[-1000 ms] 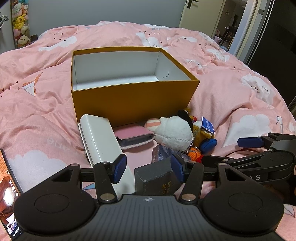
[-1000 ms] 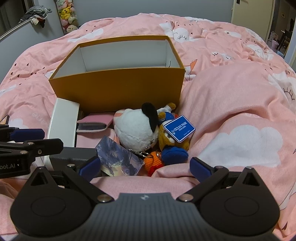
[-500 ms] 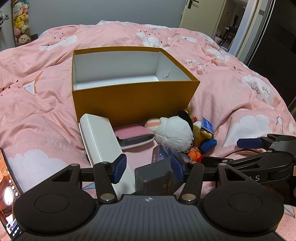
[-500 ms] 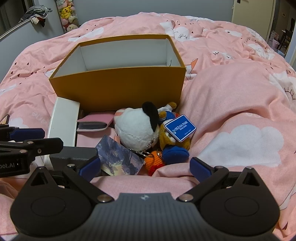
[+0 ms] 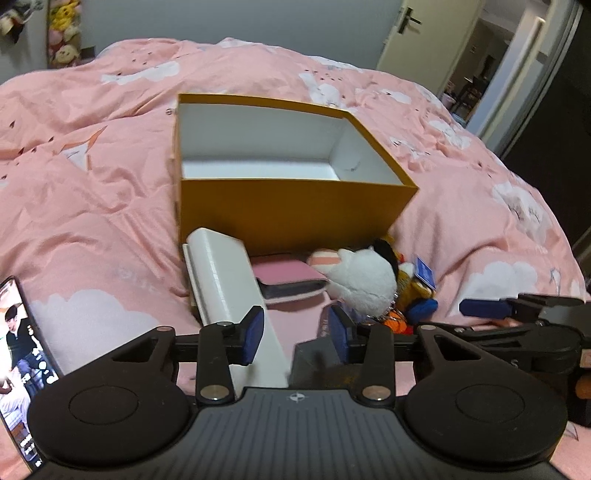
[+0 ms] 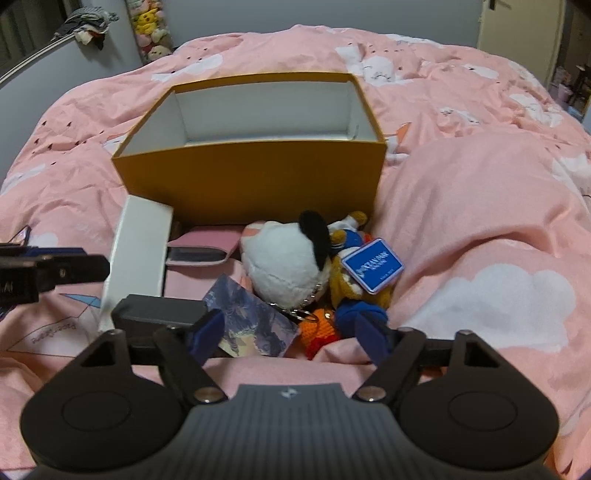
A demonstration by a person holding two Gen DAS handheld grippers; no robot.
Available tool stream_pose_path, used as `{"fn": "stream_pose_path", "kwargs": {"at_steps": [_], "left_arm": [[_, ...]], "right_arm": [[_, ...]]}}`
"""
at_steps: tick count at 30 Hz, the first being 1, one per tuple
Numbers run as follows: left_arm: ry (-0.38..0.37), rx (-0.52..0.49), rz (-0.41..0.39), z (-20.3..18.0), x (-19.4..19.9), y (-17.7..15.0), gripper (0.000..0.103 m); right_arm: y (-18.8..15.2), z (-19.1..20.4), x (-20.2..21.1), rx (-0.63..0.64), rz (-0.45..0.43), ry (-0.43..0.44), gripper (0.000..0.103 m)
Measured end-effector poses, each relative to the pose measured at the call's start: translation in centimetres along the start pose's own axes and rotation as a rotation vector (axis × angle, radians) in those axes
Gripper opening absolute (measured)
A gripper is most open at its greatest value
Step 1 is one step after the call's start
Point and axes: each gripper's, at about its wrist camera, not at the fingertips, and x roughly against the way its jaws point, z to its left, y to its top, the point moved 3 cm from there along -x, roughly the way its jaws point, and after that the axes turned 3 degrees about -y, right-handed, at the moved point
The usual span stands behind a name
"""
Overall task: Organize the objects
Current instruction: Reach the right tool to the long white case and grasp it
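Observation:
An orange box (image 5: pixel 288 218) with a white, empty inside stands open on the pink bedding. In front of it lie a long white box (image 5: pixel 221 284), a pink pouch (image 5: pixel 288 277), a white plush with a black ear (image 6: pixel 284 262), a yellow plush with a blue tag (image 6: pixel 371 269), a picture card (image 6: pixel 251 321), an orange crochet toy (image 6: pixel 321 328) and a dark grey box (image 6: pixel 159 314). My left gripper (image 5: pixel 295 334) is closing over the white box's near end and the grey box's corner, pads not pressing. My right gripper (image 6: pixel 290 334) is closing above the card and crochet toy, gripping nothing.
A lit phone (image 5: pixel 18 354) lies on the bedding at the far left. The pink duvet (image 6: pixel 480 221) bulges in a high fold to the right of the toys. Stuffed toys hang on the far wall (image 6: pixel 151 26). A doorway (image 5: pixel 472 74) opens at the back right.
Both grippers' jaws have narrowed. The left gripper has shifted left and rolled a little, so the grey box now sits toward its right finger. The right gripper has stayed in place.

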Motion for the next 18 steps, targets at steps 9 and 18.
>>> {"fn": "stream_pose_path", "kwargs": {"at_steps": [9,18], "left_arm": [[0.05,0.115,0.051,3.3,-1.7,0.9,0.047],[0.043,0.222,0.146,6.2,-5.2,0.3,0.05]], "right_arm": [[3.0,2.4,-1.9,0.045,0.04,0.156,0.038],[4.7,6.5,-4.8,0.168,0.072,0.219,0.02]]}}
